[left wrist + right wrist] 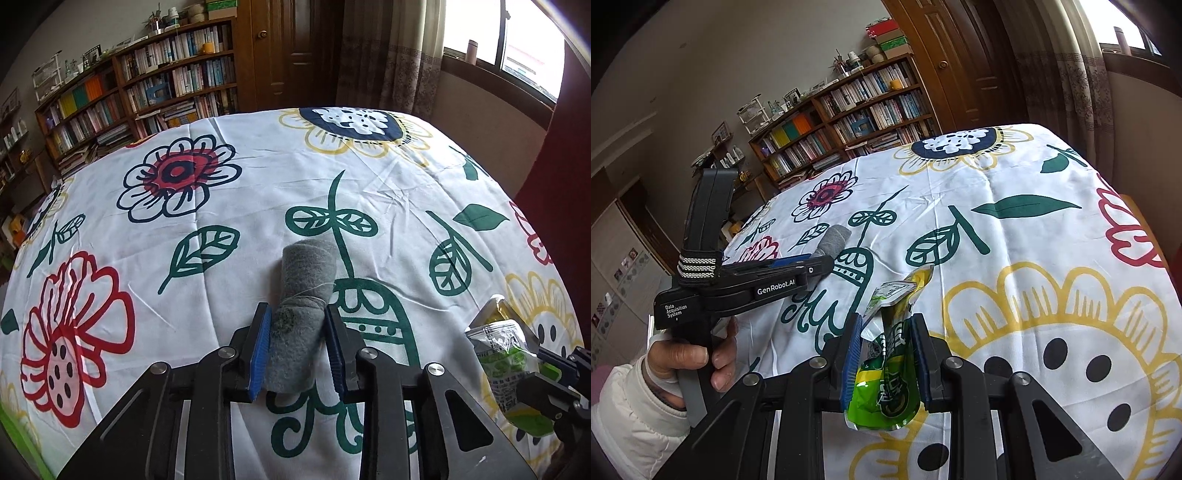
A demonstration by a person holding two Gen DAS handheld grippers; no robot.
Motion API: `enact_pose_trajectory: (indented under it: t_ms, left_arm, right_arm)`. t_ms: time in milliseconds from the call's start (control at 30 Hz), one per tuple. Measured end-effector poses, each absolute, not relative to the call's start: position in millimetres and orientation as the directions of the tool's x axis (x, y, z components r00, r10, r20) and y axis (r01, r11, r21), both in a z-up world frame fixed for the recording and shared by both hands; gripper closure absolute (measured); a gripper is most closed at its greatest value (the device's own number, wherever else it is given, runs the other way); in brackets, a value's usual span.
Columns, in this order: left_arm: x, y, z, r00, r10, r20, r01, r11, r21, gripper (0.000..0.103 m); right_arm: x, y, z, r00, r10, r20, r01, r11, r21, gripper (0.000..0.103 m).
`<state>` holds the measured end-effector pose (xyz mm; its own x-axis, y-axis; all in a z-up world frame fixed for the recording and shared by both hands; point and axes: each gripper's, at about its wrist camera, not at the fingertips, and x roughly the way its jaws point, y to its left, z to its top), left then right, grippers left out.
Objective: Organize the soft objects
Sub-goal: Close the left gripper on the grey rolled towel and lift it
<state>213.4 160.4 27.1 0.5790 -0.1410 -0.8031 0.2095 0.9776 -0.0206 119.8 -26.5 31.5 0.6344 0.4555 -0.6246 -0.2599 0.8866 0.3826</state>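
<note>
1. Left wrist view: the left gripper [299, 347] had its jaws clamped around a grey rolled felt cloth [304, 295]. The roll's long axis ran straight forward along the fingers, with the far end sticking out past the tips over the flowered tablecloth [229, 206]. Couldn't tell if it was resting on the table or held just above it. Off at the right edge, the right gripper [532, 373] showed up with the green snack pouch [502, 354].

2. Right wrist view: the right gripper [886, 354] had its jaws pinched on that green snack pouch [890, 373], which stood upright between them, its crumpled top poking up past the tips. The left gripper [816, 264] sat to the left and a bit further out, the grey roll [834, 238] pointing away. A hand [698, 362] in a white sleeve gripped its handle.

3. My guess: both were loaded, so wherever the drop spot was, neither view showed it.
</note>
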Motion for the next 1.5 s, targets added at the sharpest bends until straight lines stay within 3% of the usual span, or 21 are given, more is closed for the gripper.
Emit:
enact_pose_trajectory:
  t_ms: [500,1500]
  left_arm:
    - [155,174,53,0.609,-0.16,-0.777,0.19,0.98,-0.054,0.075]
    - [16,299,100,0.717,-0.011,-0.697,-0.059,0.995,-0.077,0.075]
  right_arm:
    - [96,-16,42,0.648,0.461,-0.606,-0.269,0.883,0.384,0.075]
    - [44,87,63,0.584,0.559,-0.589,-0.425,0.828,0.365,0.075]
